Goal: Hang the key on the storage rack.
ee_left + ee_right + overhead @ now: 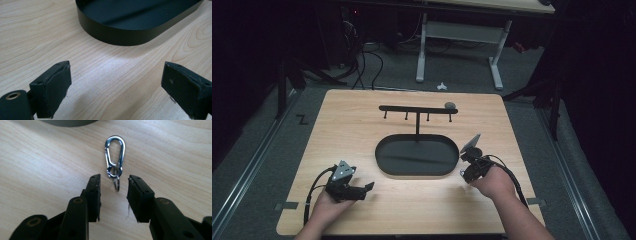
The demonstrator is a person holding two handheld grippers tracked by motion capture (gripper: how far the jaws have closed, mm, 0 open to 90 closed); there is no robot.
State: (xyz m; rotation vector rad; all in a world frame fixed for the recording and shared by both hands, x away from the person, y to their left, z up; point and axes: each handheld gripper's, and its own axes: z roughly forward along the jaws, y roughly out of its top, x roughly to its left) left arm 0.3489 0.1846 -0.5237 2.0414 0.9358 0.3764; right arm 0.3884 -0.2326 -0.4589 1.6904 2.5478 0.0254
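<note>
Surface: pale wooden surface [362,125], carrying a black oval metal tray [417,155] with an upright hook rack [417,110].
Item: silver metal carabiner clip [115,155] with small ring, flat on the wood just beside the tray.
Right tool [113,188]: released, jaws flanking the ring, not touching.
Left tool [115,82]: spread wide, empty, near the tray.
Handling advice: likely a pickup; lower squarely, close on the ring.
</note>
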